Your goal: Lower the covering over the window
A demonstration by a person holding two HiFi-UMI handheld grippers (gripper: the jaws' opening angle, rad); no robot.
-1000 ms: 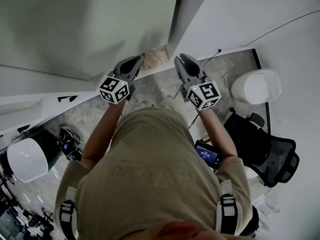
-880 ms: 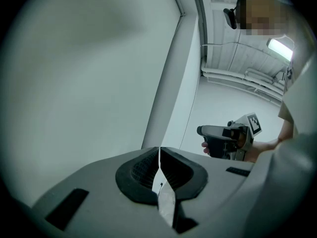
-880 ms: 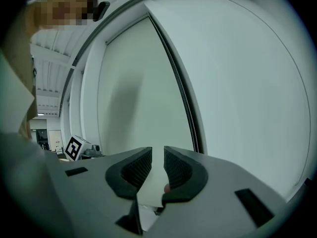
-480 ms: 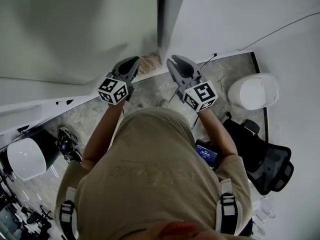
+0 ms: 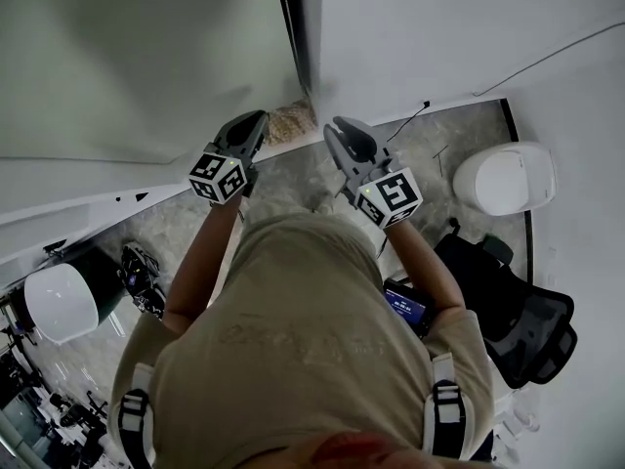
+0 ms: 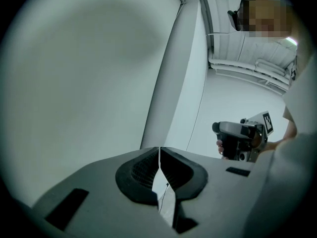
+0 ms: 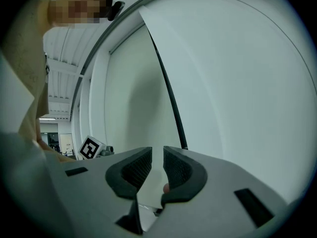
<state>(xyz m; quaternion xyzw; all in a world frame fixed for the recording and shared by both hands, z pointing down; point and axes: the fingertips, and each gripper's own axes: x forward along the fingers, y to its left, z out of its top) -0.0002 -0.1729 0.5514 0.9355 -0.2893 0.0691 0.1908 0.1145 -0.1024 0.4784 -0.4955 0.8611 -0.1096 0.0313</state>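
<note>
The window covering (image 5: 146, 57) is a grey-green blind that fills the left of the head view and most of the left gripper view (image 6: 89, 73). A dark frame strip (image 5: 293, 27) separates it from a white wall (image 5: 439, 27). My left gripper (image 5: 256, 117) points at the blind's lower edge. Its jaws (image 6: 159, 150) are shut, pads together, with nothing seen between them. My right gripper (image 5: 337, 125) is held level beside it, toward the frame strip (image 7: 171, 113). A narrow gap shows between its jaws (image 7: 157, 152), and they hold nothing. A thin cord (image 6: 202, 93) hangs down the wall, apart from both grippers.
A white rounded stool (image 5: 503, 179) and a black office chair (image 5: 518, 320) stand at the right. Another white rounded object (image 5: 59, 301) and a black device (image 5: 137, 277) lie on the speckled floor (image 5: 293, 179) at the left. A floor cable (image 5: 415, 115) runs by the wall.
Both grippers have shifted sideways along the wall, and the dark frame strip now sits further left in the head view. The jaws of both look the same as before.
</note>
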